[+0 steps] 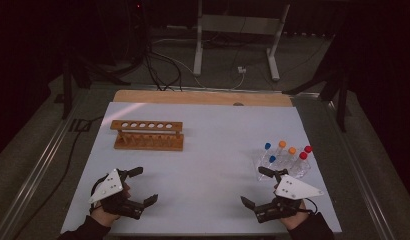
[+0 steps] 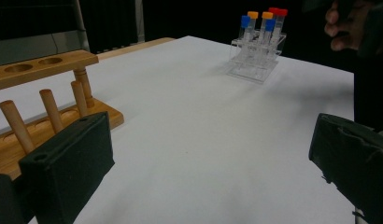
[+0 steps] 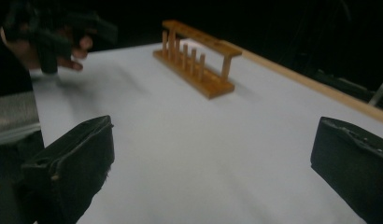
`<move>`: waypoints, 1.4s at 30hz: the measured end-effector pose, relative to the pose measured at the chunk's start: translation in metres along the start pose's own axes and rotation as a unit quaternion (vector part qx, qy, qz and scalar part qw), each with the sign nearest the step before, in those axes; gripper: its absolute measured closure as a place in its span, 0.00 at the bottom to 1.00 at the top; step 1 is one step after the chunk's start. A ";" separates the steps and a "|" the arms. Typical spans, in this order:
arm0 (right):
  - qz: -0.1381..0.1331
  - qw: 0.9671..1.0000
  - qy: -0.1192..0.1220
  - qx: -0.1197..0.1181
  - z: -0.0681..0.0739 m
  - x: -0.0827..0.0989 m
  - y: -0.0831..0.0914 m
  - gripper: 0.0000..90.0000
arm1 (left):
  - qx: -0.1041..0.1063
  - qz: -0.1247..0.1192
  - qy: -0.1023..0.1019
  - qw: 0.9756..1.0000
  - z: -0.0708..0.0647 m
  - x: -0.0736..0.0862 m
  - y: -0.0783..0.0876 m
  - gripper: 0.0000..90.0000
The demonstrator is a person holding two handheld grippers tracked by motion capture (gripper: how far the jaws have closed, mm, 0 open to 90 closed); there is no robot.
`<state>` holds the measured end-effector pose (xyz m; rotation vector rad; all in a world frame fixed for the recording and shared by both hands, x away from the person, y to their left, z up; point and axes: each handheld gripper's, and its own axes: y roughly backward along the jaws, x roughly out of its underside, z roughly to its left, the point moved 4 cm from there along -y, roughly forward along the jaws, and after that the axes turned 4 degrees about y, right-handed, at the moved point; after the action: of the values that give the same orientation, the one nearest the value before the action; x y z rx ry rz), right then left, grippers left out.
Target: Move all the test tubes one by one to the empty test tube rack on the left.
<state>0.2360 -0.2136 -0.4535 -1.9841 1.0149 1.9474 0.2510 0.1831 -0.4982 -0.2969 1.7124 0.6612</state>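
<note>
Six small clear tubes (image 1: 288, 156) with coloured caps stand upright in a clear plastic rack (image 2: 255, 71) on the white table (image 1: 208, 165): two caps are blue, two orange and two red. The rack is see-through, so the tubes look almost bare against the table top.

Taking this clear plastic rack as the landmark, the right hand-held gripper (image 1: 257, 186) sits just on the near side of it, its far jaw close to the rack's front edge without touching it. Its jaws are spread wide with nothing between them. The left hand-held gripper (image 1: 143, 186) lies well apart from the rack, toward the table's left near corner, and its jaws are also spread wide and hold nothing. A wooden rack (image 1: 148, 135) with a row of round holes and upright pegs stands well to the left of the clear plastic rack and a little farther back, with bare table between the two.
</note>
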 end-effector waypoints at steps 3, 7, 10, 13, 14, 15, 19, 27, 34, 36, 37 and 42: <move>-0.014 1.000 -0.001 0.014 -0.005 -0.008 0.008 0.00 | 0.000 -0.001 0.001 1.000 0.000 0.000 0.000 0.01; -0.027 0.999 -0.009 0.034 -0.013 -0.015 0.016 0.00 | 0.000 -0.001 0.001 1.000 0.000 0.000 0.000 0.01; -0.031 0.998 -0.013 0.048 -0.018 -0.018 0.021 0.00 | 0.000 0.000 0.001 1.000 0.000 0.000 0.000 0.01; -0.030 0.998 -0.012 0.061 -0.024 -0.020 0.024 0.00 | 0.001 0.000 0.001 1.000 0.000 0.000 0.000 0.01; -0.030 0.997 -0.010 0.068 -0.026 -0.021 0.025 0.00 | 0.001 0.000 0.001 1.000 0.000 0.000 0.000 0.01; -0.029 0.997 -0.009 0.072 -0.027 -0.021 0.026 0.00 | 0.001 0.000 0.001 1.000 0.000 0.000 0.000 0.01; -0.029 0.996 -0.011 0.086 -0.033 -0.022 0.028 0.00 | 0.000 -0.001 0.002 1.000 0.000 0.000 0.000 0.01; -0.023 0.990 -0.025 0.135 -0.050 -0.021 0.035 0.00 | 0.001 -0.002 0.003 1.000 0.000 0.000 0.000 0.01; -0.009 0.983 -0.035 0.182 -0.066 -0.013 0.042 0.00 | 0.001 -0.002 0.004 1.000 0.000 0.000 0.000 0.01; -0.009 0.980 -0.039 0.193 -0.070 -0.011 0.045 0.00 | 0.002 -0.002 0.003 1.000 0.000 0.000 0.000 0.01; -0.010 0.979 -0.041 0.200 -0.072 -0.010 0.047 0.00 | 0.002 -0.002 0.004 1.000 0.000 0.000 0.000 0.01; -0.010 0.969 -0.056 0.242 -0.083 -0.004 0.053 0.00 | 0.002 -0.003 0.005 1.000 0.000 0.000 0.000 0.01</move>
<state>0.2732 -0.2996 -0.4222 -1.5898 1.2836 1.5823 0.2513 0.1835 -0.4979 -0.3022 1.7225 0.6529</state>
